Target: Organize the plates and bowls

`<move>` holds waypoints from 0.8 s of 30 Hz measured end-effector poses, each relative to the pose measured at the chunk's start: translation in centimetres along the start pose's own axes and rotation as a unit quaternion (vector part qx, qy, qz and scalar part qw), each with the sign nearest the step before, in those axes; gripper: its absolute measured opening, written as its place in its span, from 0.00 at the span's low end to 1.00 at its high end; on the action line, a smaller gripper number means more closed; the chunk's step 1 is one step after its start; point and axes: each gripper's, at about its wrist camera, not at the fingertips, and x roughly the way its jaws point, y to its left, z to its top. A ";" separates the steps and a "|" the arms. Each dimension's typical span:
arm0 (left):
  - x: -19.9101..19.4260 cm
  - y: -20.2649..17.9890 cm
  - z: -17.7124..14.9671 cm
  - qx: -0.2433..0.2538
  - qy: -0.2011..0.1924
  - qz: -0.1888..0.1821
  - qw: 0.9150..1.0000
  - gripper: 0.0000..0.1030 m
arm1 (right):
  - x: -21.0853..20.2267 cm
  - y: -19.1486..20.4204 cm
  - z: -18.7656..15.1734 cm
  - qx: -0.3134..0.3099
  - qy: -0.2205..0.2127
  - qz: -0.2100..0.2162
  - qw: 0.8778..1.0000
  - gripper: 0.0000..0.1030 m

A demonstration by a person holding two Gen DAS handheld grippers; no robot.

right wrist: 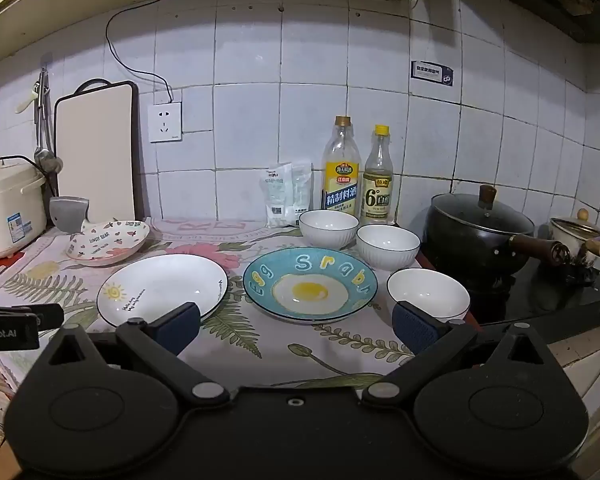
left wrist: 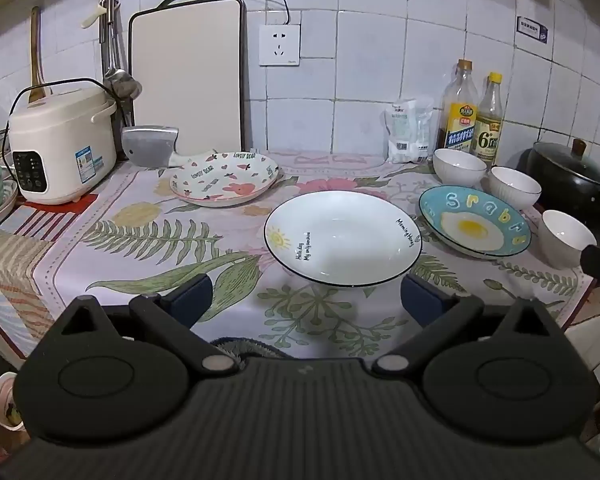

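Note:
Three plates lie on the floral cloth: a white sun plate point(left wrist: 342, 236) point(right wrist: 162, 288), a blue egg plate point(left wrist: 474, 222) point(right wrist: 310, 288) and a fish-shaped heart plate point(left wrist: 224, 176) point(right wrist: 108, 242). Three white bowls point(left wrist: 459, 166) point(left wrist: 515, 187) point(left wrist: 566, 238) stand at the right; they also show in the right wrist view point(right wrist: 329, 227) point(right wrist: 388, 246) point(right wrist: 428, 294). My left gripper point(left wrist: 306, 300) is open and empty, just in front of the sun plate. My right gripper point(right wrist: 296, 324) is open and empty, in front of the egg plate.
A rice cooker point(left wrist: 62, 142), cleaver point(left wrist: 150, 146) and cutting board point(left wrist: 188, 72) stand at the back left. Two bottles point(right wrist: 341, 172) point(right wrist: 377, 178) and a bag point(right wrist: 286, 194) stand by the wall. A black pot point(right wrist: 480, 236) sits on the stove at right.

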 end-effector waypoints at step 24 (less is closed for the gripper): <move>-0.6 0.5 -0.7 0.002 -0.018 -0.010 1.000 0.99 | 0.1 -0.4 -0.7 -0.001 -0.004 0.002 1.000 1.00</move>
